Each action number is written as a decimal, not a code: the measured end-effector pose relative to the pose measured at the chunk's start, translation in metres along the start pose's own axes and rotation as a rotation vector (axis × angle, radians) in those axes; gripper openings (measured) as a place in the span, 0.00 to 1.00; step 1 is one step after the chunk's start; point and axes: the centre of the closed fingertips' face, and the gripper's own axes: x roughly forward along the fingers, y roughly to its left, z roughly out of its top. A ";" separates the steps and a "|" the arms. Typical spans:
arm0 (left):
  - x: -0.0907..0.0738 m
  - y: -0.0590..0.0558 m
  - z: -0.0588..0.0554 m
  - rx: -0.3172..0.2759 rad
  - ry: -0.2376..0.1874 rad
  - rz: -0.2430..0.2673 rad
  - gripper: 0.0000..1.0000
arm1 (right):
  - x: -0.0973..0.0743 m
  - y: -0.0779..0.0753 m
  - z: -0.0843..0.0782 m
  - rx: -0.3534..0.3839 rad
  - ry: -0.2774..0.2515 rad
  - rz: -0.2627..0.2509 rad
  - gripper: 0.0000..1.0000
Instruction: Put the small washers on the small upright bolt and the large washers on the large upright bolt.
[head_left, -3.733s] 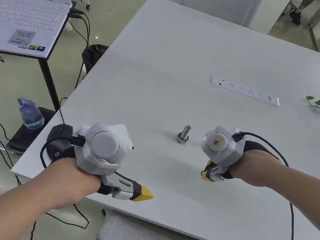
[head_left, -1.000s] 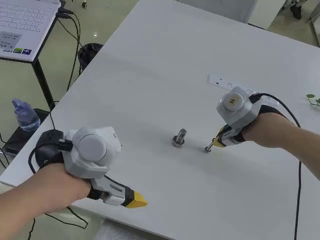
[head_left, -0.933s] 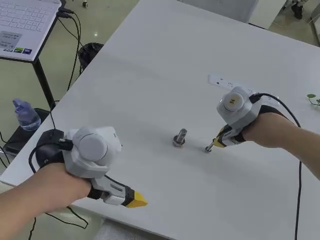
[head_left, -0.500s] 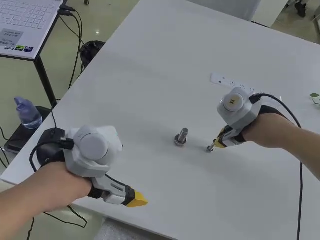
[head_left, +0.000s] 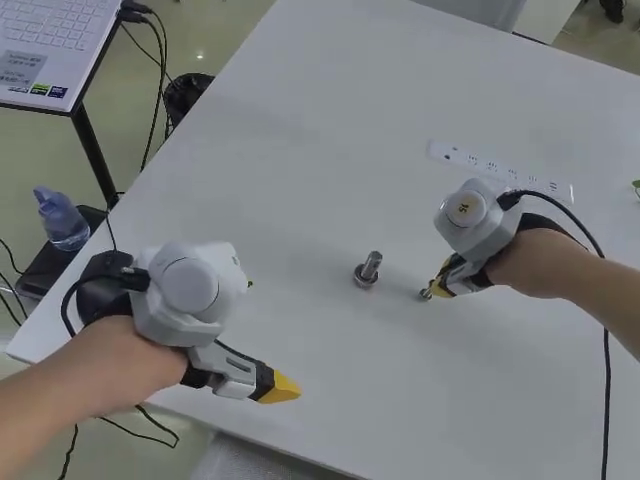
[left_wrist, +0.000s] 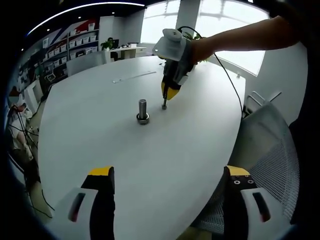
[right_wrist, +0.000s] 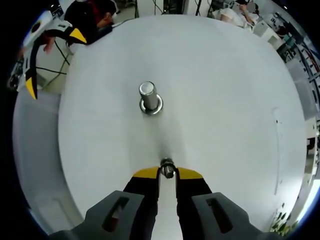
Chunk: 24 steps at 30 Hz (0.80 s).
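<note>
Steel large bolt, shaft upward

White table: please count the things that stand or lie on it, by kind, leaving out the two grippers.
large upright bolt: 1
small bolt: 1
power strip: 1
Total: 3

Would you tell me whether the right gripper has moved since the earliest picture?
Yes. The right gripper has moved forward: earlier it was well short of the large bolt, now it is level with it, on its right.
</note>
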 end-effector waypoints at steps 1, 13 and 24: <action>0.000 0.000 0.000 0.001 -0.001 0.001 0.90 | 0.001 0.000 0.000 -0.001 0.001 0.000 0.12; -0.001 0.002 -0.006 -0.010 0.015 -0.005 0.88 | 0.012 0.006 0.000 -0.010 0.016 0.005 0.13; -0.001 0.004 -0.007 -0.014 0.016 -0.009 0.87 | 0.014 0.007 -0.001 -0.019 0.025 0.007 0.13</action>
